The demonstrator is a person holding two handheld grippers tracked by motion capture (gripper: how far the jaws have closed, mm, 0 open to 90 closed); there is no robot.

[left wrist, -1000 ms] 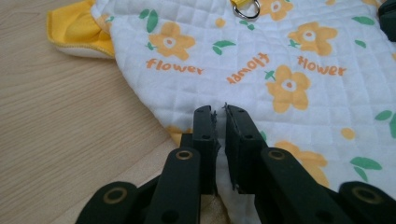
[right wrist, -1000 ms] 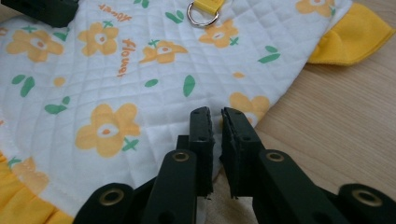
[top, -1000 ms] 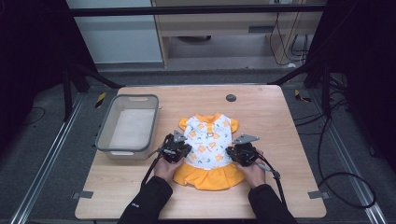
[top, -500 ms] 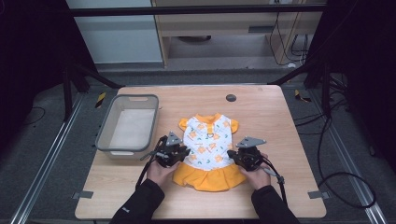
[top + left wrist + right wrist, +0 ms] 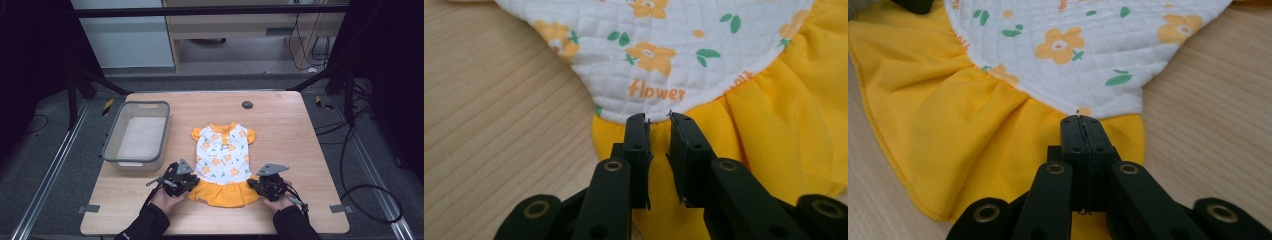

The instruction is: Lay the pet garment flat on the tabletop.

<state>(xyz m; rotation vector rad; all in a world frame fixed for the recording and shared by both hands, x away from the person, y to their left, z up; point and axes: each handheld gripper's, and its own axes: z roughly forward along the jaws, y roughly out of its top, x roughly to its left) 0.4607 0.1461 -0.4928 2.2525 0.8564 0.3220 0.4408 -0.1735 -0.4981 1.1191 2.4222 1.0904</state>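
A small dress lies flat on the wooden table, white quilted top with orange flowers and a yellow skirt toward me. My left gripper sits at the skirt's left edge. In the left gripper view its jaws stand slightly open over the seam where the white top meets the yellow skirt. My right gripper is at the skirt's right edge. Its jaws are shut with the tips on the same seam of the dress, and no cloth shows between them.
A grey plastic bin stands at the left of the table, beside the dress. A small black round disc sits near the far edge. Bare wood lies right of the dress. A person's hands hold both grippers at the near edge.
Both grippers have slid back toward me and apart, from the dress's middle down to the skirt's two sides. The dress lies about where it was.
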